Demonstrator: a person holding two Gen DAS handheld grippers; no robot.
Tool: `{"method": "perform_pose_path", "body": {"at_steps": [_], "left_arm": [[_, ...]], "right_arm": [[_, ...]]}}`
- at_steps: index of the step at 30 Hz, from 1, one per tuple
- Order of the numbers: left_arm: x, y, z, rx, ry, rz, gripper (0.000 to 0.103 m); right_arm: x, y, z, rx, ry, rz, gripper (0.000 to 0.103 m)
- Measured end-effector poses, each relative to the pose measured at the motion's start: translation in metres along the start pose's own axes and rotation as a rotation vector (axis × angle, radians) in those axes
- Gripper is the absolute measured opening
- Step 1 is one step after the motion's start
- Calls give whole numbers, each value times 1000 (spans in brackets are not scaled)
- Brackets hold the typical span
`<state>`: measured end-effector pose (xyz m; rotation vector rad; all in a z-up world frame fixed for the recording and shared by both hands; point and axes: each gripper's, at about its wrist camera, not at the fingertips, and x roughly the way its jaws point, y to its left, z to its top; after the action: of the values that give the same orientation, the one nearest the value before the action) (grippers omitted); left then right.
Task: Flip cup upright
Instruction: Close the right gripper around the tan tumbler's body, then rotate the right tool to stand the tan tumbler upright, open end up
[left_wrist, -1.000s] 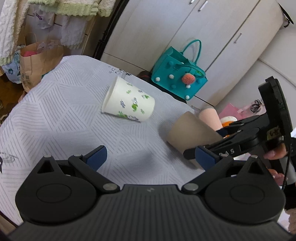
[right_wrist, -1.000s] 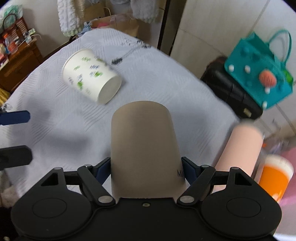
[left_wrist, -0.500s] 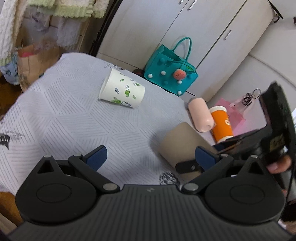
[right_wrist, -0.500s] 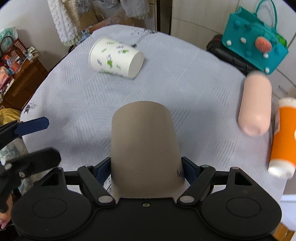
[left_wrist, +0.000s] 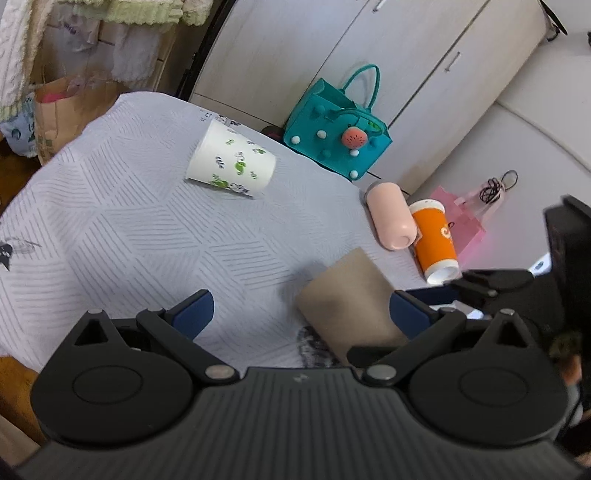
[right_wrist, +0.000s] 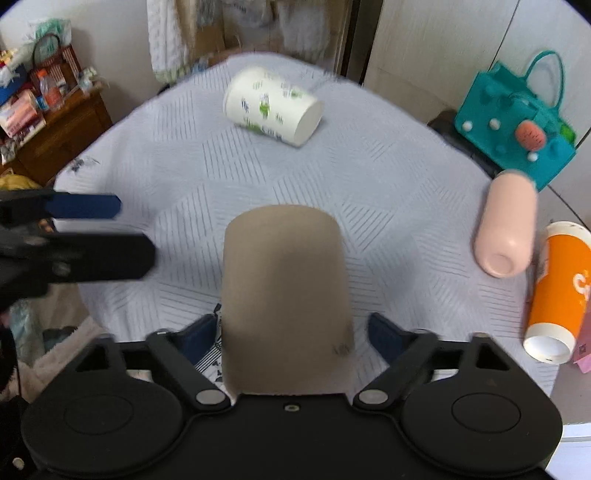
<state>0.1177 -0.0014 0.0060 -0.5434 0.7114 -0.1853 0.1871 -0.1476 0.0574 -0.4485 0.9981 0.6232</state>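
Brown cup (right_wrist: 286, 295) sits between the fingers of the right gripper (right_wrist: 286, 334), base pointing away from the camera, rim end hidden against the gripper body; blue pads (right_wrist: 201, 334) lie close on both flanks, fingers closed onto the cup wall. In the left wrist view the same brown cup (left_wrist: 349, 299) appears tilted above the near right part of the surface (left_wrist: 110, 221), with its shadow on the cloth beside it; whether it touches the cloth cannot be told. Left gripper (left_wrist: 299, 314) has its fingers spread wide, nothing between them; it shows in the right wrist view at the left edge (right_wrist: 103, 229), well apart from the cup. Surface is covered with a pale grey patterned cloth. White cup with green print (left_wrist: 231, 164) lies on its side at the far part of the surface. Pink cylinder (left_wrist: 391, 216) lies on its side near the right edge, just beside an orange cup (left_wrist: 436, 240), also lying down, open end toward the camera. Teal handbag (left_wrist: 338, 140) stands beyond the surface against the cabinet doors (left_wrist: 406, 55).
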Motion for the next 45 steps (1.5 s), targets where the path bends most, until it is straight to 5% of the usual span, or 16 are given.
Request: {"method": "perform_pose_path", "body": {"at_steps": [9, 17, 19, 21, 27, 37, 40, 45], "left_arm": [[29, -25, -7, -111, 97, -123, 103], [45, -19, -14, -249, 93, -117, 100], [49, -17, -14, -276, 90, -132, 94], [49, -15, -15, -289, 81, -131, 71], [50, -8, -14, -320, 80, -137, 54], [63, 12, -12, -406, 130, -170, 56], [69, 14, -14, -433, 143, -185, 61], [90, 20, -15, -473, 197, -197, 84]], "right_arm": [[-20, -11, -13, -28, -18, -15, 95], [-20, -17, -18, -48, -23, 20, 95], [-20, -18, -18, -57, -27, 28, 95], [-19, -18, -17, -66, -25, 34, 95], [-13, -17, 0, -101, 7, 33, 94], [11, -25, 20, -62, 110, 134, 87], [24, -29, 24, -43, 153, 157, 87], [41, -31, 26, -24, 209, 166, 81]]}}
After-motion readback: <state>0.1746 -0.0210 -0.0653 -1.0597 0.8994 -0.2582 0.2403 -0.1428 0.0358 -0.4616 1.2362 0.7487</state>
